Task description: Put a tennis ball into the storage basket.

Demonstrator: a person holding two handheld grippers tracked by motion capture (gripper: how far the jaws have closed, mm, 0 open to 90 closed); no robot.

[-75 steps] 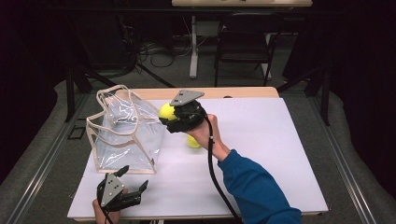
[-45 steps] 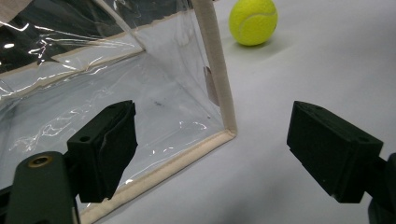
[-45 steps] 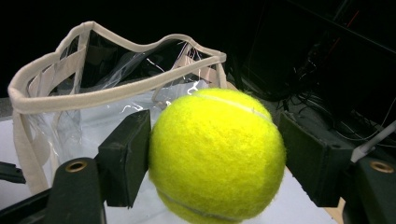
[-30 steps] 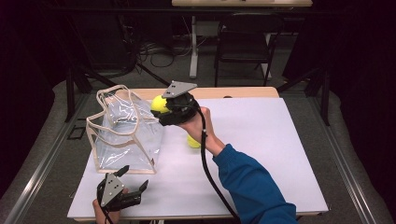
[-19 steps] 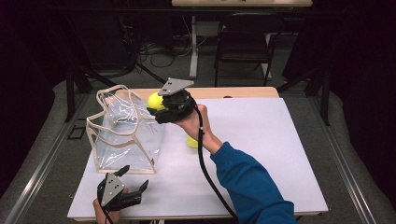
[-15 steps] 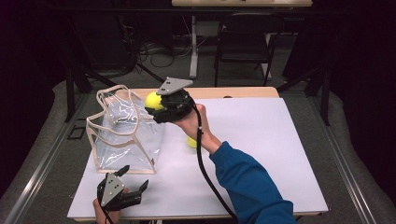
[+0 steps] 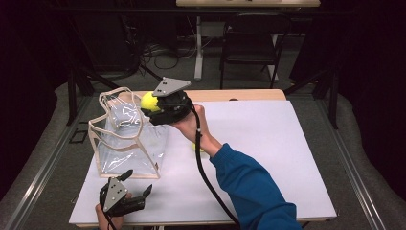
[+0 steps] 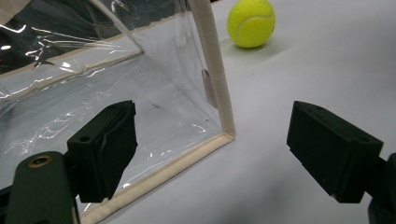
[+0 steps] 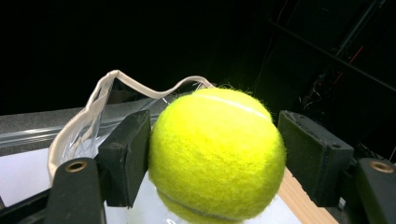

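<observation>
Gripping a yellow tennis ball [image 9: 217, 156] between closed jaws, the right tongs [image 7: 152, 108] hover at the rim of a clear plastic bag [image 7: 127, 139], the ball not yet dropped in. Near the table's [image 7: 287, 158] front edge, the left tongs [image 7: 133, 189] wait wide open and empty just short of the bag's corner. Beyond them a second tennis ball [image 8: 251, 22] lies on the table, likely next in line.
</observation>
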